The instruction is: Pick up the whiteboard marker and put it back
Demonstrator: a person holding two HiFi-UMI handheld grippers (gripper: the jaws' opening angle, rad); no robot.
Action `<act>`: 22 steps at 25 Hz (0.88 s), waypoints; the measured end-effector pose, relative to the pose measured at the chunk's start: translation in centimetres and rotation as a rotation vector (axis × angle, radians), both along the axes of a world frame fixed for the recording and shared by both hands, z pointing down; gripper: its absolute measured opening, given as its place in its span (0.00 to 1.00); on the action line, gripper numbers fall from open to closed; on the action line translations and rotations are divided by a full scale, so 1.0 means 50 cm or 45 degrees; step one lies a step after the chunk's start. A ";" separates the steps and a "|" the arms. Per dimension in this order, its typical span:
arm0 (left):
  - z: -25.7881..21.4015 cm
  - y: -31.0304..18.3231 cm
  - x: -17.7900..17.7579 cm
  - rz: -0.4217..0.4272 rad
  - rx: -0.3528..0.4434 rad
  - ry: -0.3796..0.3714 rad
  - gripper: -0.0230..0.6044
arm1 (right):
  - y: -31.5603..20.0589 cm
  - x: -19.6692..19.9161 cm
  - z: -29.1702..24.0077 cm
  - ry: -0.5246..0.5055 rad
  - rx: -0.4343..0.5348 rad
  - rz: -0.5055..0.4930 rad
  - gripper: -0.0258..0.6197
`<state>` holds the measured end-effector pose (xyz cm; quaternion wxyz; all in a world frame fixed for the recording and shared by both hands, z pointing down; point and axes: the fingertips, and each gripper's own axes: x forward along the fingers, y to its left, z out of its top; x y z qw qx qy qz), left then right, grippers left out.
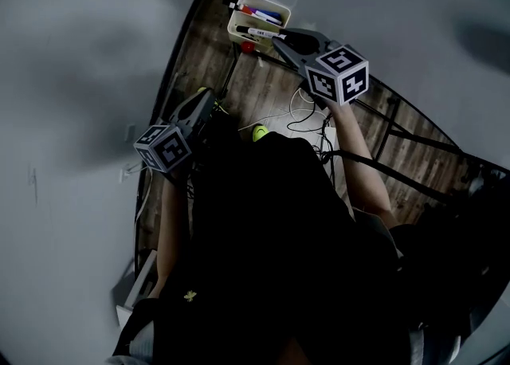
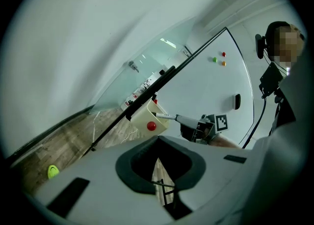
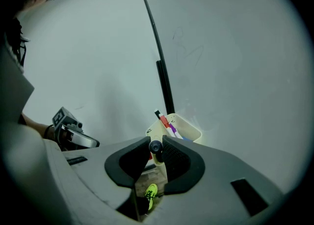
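A whiteboard [image 3: 230, 52] with a black frame bar [image 3: 164, 86] stands over a wood-plank floor [image 1: 267, 84]. At left, the left gripper [image 2: 159, 143] hangs low, jaws closed together on nothing. A yellow-green object [image 1: 259, 133] and loose cables [image 1: 307, 122] lie on the floor between the arms. The cream holder [image 1: 237, 27] on the board carries other markers [image 1: 265, 15] and a red magnet [image 2: 151, 126]. At right, the right gripper [image 3: 156, 144] clamps the whiteboard marker [image 3: 155, 147], its tip over the holder.

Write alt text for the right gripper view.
The right gripper holds a whiteboard marker end-on between its shut jaws, right in front of a cream holder with other markers, against a whiteboard. The left gripper shows at far left.
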<state>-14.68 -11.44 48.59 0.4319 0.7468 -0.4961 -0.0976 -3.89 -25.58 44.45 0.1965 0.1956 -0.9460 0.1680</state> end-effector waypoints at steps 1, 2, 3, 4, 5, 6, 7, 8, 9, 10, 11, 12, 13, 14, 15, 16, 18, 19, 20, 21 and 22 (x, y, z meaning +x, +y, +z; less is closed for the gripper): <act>0.000 0.002 -0.001 0.000 -0.005 0.000 0.09 | 0.001 -0.004 0.003 0.013 0.007 -0.007 0.18; 0.001 0.003 -0.002 0.001 -0.009 -0.001 0.09 | 0.001 -0.008 0.006 0.025 0.015 -0.014 0.18; 0.002 0.004 -0.004 0.002 -0.014 -0.002 0.09 | 0.001 -0.013 0.010 0.038 0.022 -0.020 0.18; 0.003 0.004 -0.005 0.003 -0.019 -0.004 0.09 | 0.000 -0.017 0.013 0.049 0.030 -0.027 0.18; 0.003 0.004 -0.007 0.002 -0.023 -0.006 0.09 | -0.001 -0.021 0.017 0.059 0.035 -0.033 0.18; 0.004 0.004 -0.010 0.001 -0.028 -0.007 0.09 | -0.002 -0.024 0.020 0.065 0.037 -0.038 0.18; 0.005 0.004 -0.012 0.001 -0.032 -0.010 0.09 | -0.003 -0.027 0.024 0.068 0.037 -0.041 0.18; 0.004 0.005 -0.014 0.000 -0.036 -0.013 0.09 | -0.004 -0.029 0.026 0.070 0.036 -0.042 0.18; 0.003 0.006 -0.015 -0.001 -0.039 -0.016 0.09 | -0.005 -0.030 0.028 0.072 0.036 -0.043 0.18; 0.002 0.008 -0.016 -0.001 -0.041 -0.019 0.09 | -0.006 -0.031 0.031 0.077 0.037 -0.044 0.18; 0.001 0.010 -0.017 -0.001 -0.044 -0.022 0.09 | -0.006 -0.031 0.033 0.083 0.039 -0.045 0.18; 0.000 0.013 -0.019 -0.001 -0.047 -0.025 0.09 | -0.007 -0.032 0.037 0.089 0.042 -0.046 0.18; 0.000 0.016 -0.020 -0.001 -0.051 -0.028 0.09 | -0.007 -0.032 0.040 0.096 0.044 -0.047 0.18; 0.001 0.018 -0.022 -0.001 -0.056 -0.031 0.09 | -0.006 -0.033 0.043 0.103 0.048 -0.048 0.18; 0.001 0.021 -0.023 -0.001 -0.061 -0.033 0.09 | -0.005 -0.035 0.046 0.108 0.053 -0.051 0.18; 0.002 0.023 -0.025 -0.001 -0.065 -0.036 0.09 | -0.005 -0.038 0.047 0.113 0.060 -0.054 0.18; 0.004 0.023 -0.029 0.002 -0.070 -0.040 0.09 | -0.005 -0.045 0.052 0.132 0.080 -0.068 0.18; 0.006 0.022 -0.031 0.002 -0.072 -0.041 0.09 | -0.005 -0.049 0.055 0.152 0.097 -0.080 0.18; 0.008 0.022 -0.032 0.002 -0.074 -0.043 0.09 | -0.004 -0.053 0.059 0.177 0.119 -0.095 0.18; 0.009 0.022 -0.032 0.002 -0.076 -0.046 0.09 | -0.001 -0.057 0.062 0.198 0.140 -0.110 0.18; 0.009 0.023 -0.032 0.002 -0.078 -0.048 0.09 | 0.002 -0.059 0.063 0.211 0.155 -0.121 0.18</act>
